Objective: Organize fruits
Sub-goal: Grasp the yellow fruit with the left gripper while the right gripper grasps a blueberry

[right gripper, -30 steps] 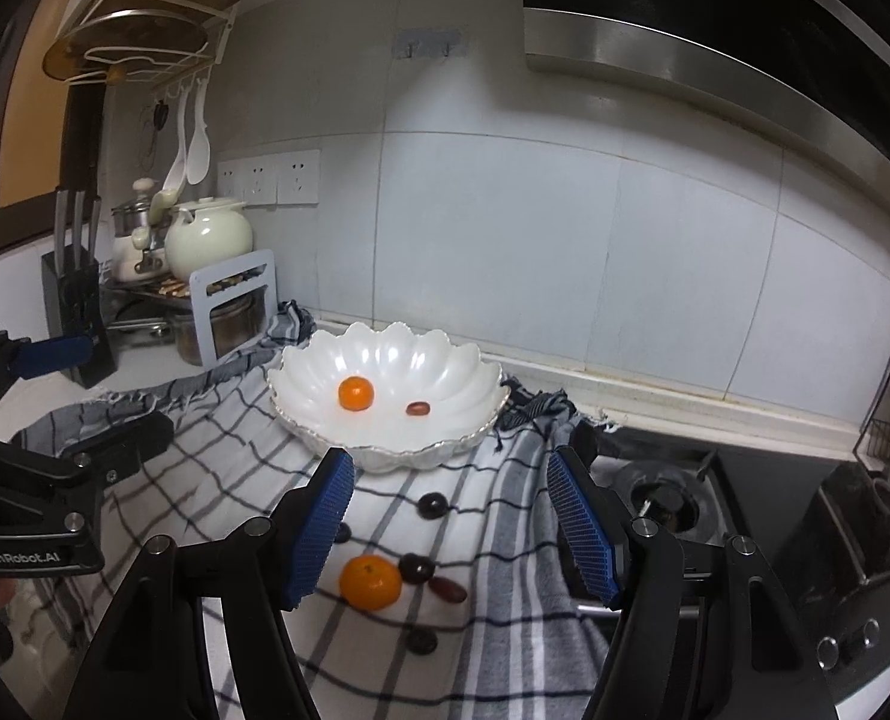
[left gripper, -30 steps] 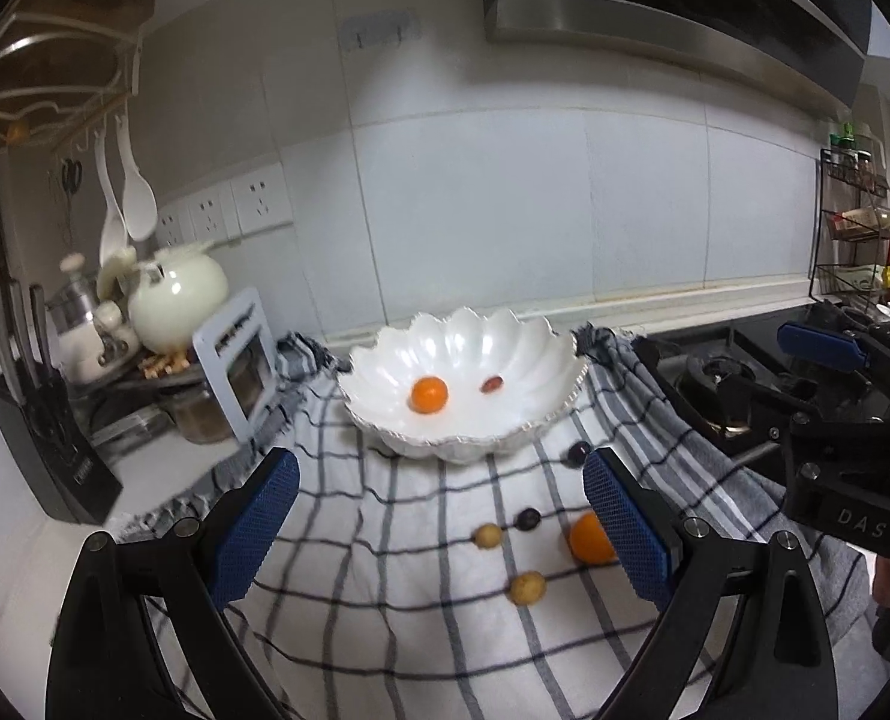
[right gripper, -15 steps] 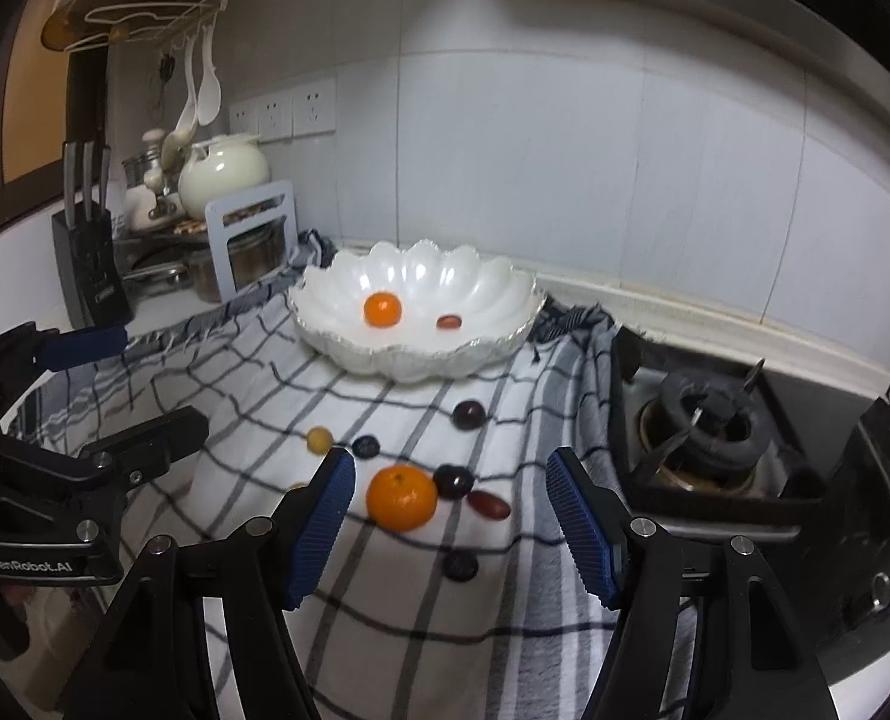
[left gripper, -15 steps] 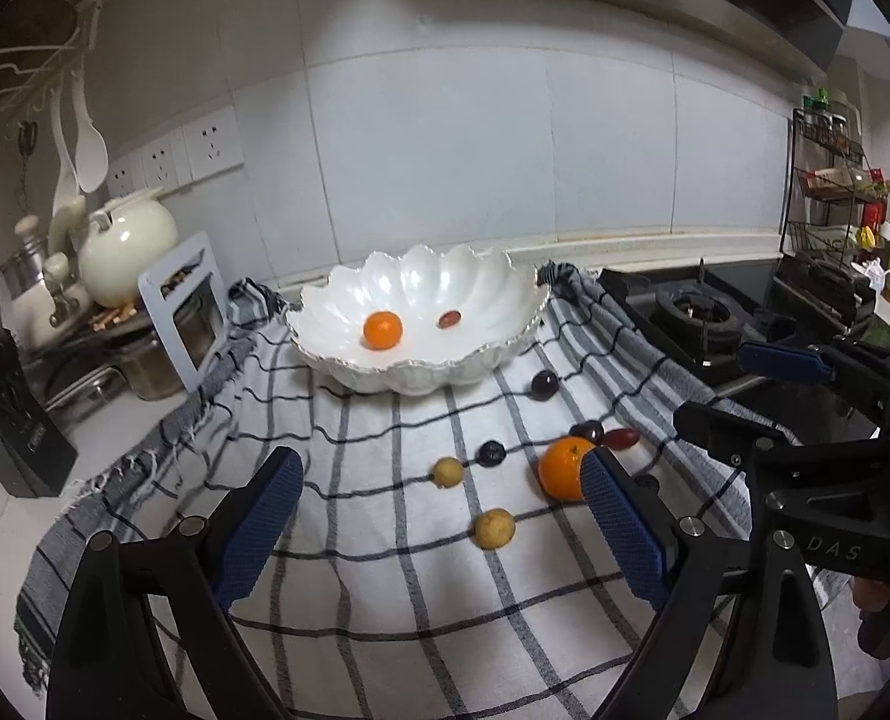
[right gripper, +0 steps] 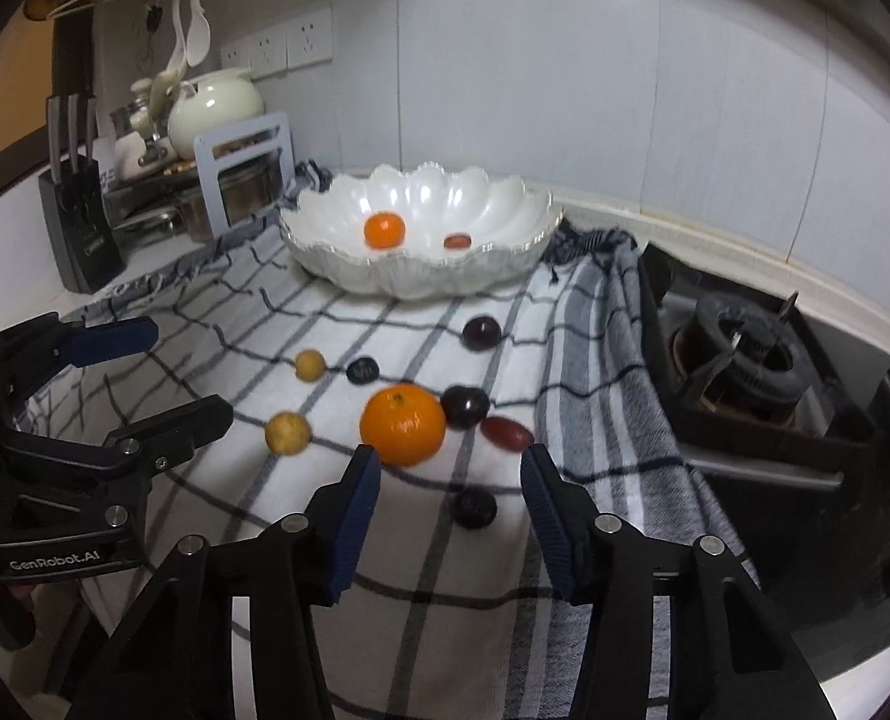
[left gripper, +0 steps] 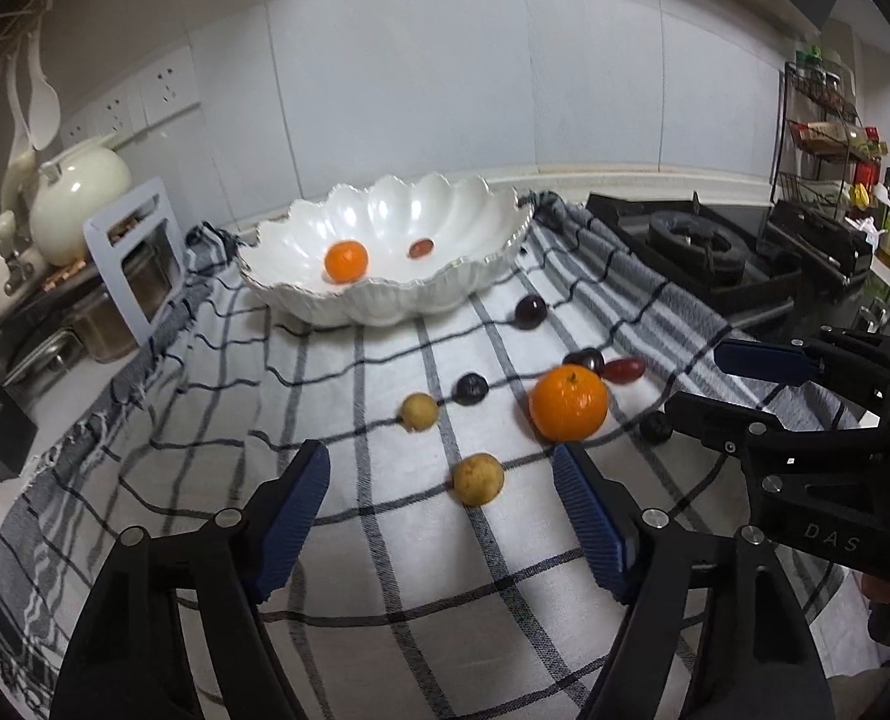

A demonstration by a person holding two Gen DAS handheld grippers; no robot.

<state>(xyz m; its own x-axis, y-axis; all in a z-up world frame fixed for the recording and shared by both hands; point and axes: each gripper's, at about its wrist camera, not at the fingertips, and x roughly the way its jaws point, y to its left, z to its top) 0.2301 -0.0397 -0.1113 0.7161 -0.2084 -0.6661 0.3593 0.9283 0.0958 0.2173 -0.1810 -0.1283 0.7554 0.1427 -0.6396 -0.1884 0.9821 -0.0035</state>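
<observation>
I see my left gripper [left gripper: 439,477] low over the checked cloth [left gripper: 337,540]; its jaws are closing, still apart, and they pinch nothing; the nearer yellow fruit [left gripper: 477,479] lies on the cloth just ahead, between the lines of the two blue pads, not touched. My right gripper [right gripper: 448,483] is also closing and also holds nothing; a small dark fruit [right gripper: 474,507] lies on the cloth between its pads, apart from both of them. The large orange [right gripper: 403,425] sits just in front of the right gripper's left pad; a dark plum [right gripper: 465,405] touches it on its right side, and a red oval fruit [right gripper: 507,433] lies just beside the plum. A second yellow fruit [right gripper: 310,365] and another dark fruit [right gripper: 362,370] lie further back, near each other; one more plum [right gripper: 481,333] lies alone near the bowl. The white scalloped bowl [left gripper: 475,276] stands at the far end of the cloth; a small orange [left gripper: 345,260] and a red fruit [left gripper: 421,247] are inside it, apart from each other. To the right of the cloth is the stove burner [right gripper: 739,354].
</observation>
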